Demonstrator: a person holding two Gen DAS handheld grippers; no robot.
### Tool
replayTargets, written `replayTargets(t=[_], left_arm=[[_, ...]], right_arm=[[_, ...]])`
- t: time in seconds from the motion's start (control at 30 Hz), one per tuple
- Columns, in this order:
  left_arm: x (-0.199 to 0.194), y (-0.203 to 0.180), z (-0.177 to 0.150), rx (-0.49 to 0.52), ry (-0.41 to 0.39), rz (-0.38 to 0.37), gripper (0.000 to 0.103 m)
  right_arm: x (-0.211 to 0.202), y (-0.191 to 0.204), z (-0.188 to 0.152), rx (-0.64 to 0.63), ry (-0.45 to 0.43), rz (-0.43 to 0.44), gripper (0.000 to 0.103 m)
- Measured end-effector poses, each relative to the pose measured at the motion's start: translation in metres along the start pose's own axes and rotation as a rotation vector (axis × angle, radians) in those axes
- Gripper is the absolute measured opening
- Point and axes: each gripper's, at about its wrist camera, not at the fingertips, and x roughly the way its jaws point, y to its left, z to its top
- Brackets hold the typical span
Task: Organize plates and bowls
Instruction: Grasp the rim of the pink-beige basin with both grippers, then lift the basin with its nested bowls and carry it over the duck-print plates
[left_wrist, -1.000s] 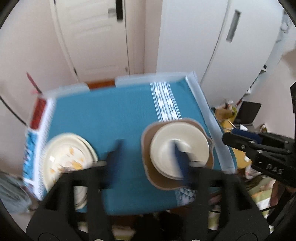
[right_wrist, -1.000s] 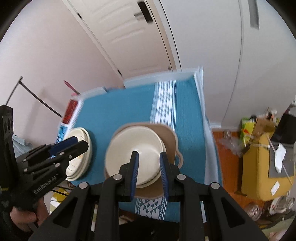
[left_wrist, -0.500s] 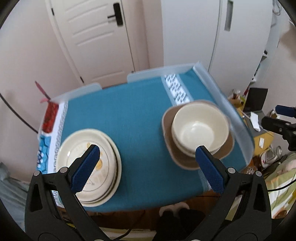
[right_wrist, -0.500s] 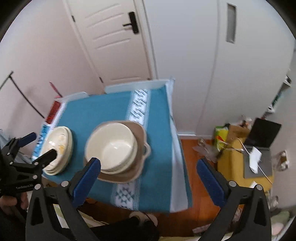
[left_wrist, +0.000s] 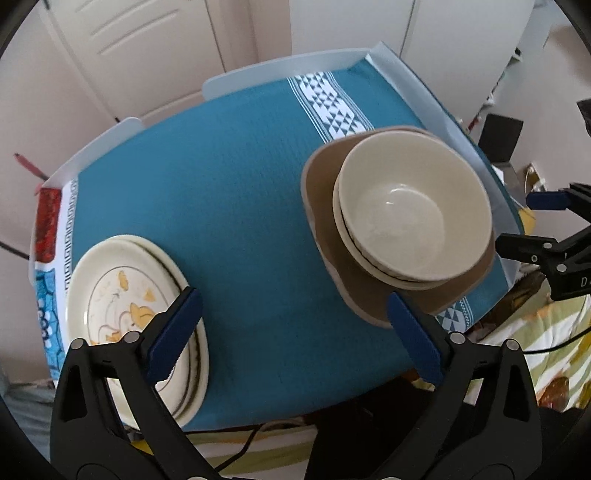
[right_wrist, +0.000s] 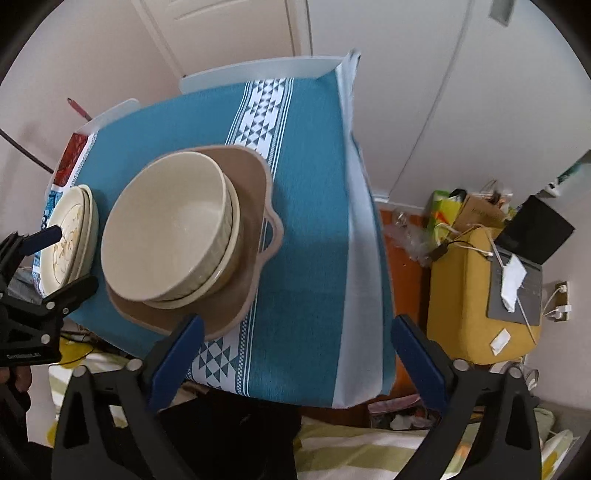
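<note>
- While both grippers hover above the table with nothing in them, the task looks to be between grasps, choosing a piece to lift.
- Left gripper (left_wrist: 293, 332) is spread wide, jaws empty; one blue pad overlaps the plates in view, though contact cannot be judged.
- Right gripper (right_wrist: 295, 363) is equally wide open and holds nothing, hanging over the near table edge.
- Cream bowls (left_wrist: 413, 210), two nested, sit on a brown dish (right_wrist: 255, 192) at the right of the teal tablecloth (left_wrist: 221, 184).
- Patterned plates (left_wrist: 125, 302) are stacked at the left edge, well apart from the bowls.
- Next move likely calls for lowering one gripper so its jaws straddle a rim, then closing.
- How many plates are stacked is hard to tell; the stack's near rim is blurred and partly covered by the left gripper.
</note>
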Motion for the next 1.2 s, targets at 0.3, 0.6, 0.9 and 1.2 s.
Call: replayTargets(t=[0.3, 0.6, 0.9, 1.2], left_arm=[[0.033, -0.015, 0.007, 0.044, 0.098, -0.054, 0.07], [0.062, -0.031, 0.014, 0.081, 0.091, -0.095, 0.017], [0.066, -0.038, 0.013, 0.07, 0.024, -0.079, 0.011], [0.055, -0.036, 0.013, 0.055, -0.03, -0.035, 0.011]], right_arm=[[0.029, 0.014, 0.015, -0.083, 0.086, 0.033, 0.064], [0.054, 0.024, 0.015, -0.147, 0.088, 0.132, 0.028], [0.053, 0.017, 0.004, -0.162, -0.014, 0.171, 0.017], [0.045, 0.019, 0.007, -0.206, -0.068, 0.147, 0.017]])
